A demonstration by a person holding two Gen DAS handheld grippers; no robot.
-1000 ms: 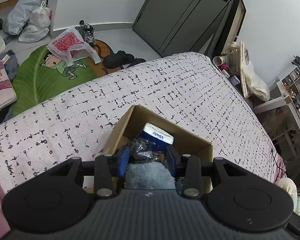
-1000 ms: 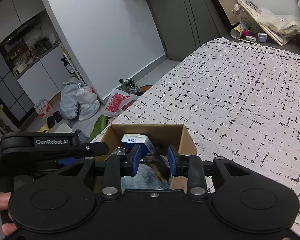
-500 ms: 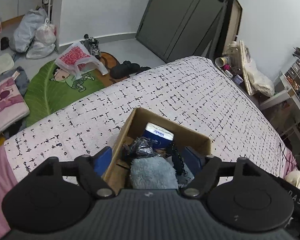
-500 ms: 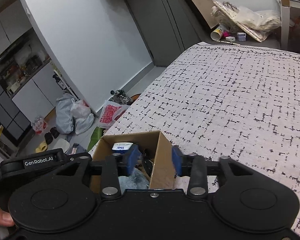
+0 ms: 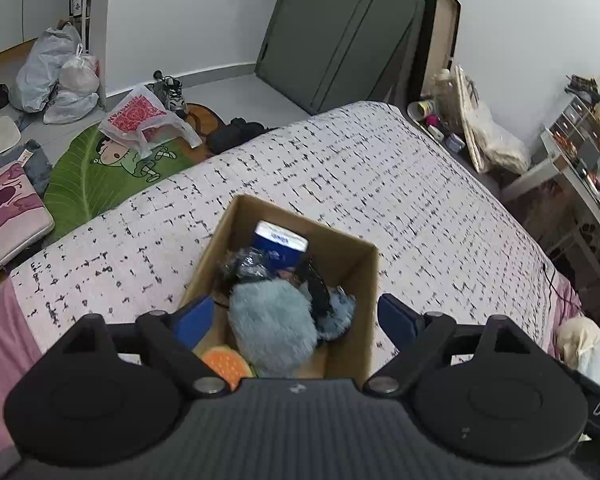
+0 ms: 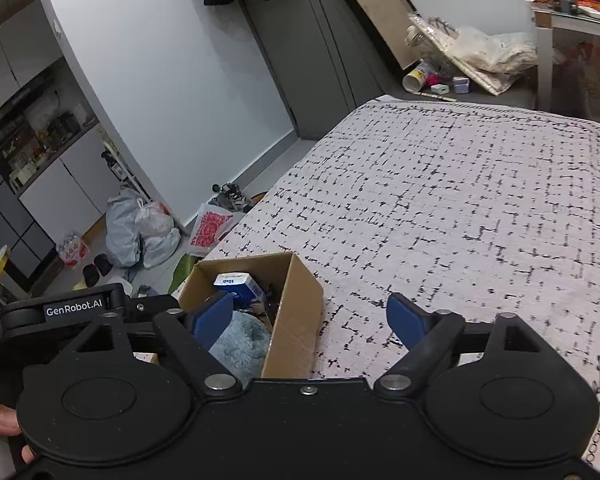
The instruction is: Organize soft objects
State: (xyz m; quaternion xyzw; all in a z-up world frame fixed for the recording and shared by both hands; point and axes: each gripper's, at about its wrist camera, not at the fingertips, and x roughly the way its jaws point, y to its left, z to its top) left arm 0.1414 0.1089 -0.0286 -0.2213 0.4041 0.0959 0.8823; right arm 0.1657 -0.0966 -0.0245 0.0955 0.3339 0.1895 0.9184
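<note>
Grippers (image 5: 295,318) (image 6: 310,316) splayed above box (image 5: 352,264)

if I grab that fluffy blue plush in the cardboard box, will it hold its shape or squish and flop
The fluffy blue plush looks long-piled and rounded, so it will probably squash between the fingers rather than resist. It likely weighs little for its bulk. A dark cord-like thing lies against it in the cardboard box and might drag along.

A cardboard box (image 5: 342,354) sits on the bed (image 5: 380,176).

Box (image 5: 342,334) on the bed (image 5: 380,184), tissue pack (image 5: 280,242) at its far end, plush toy (image 5: 273,322) nearer, rug (image 5: 83,184) on the floor beyond the bed
</note>
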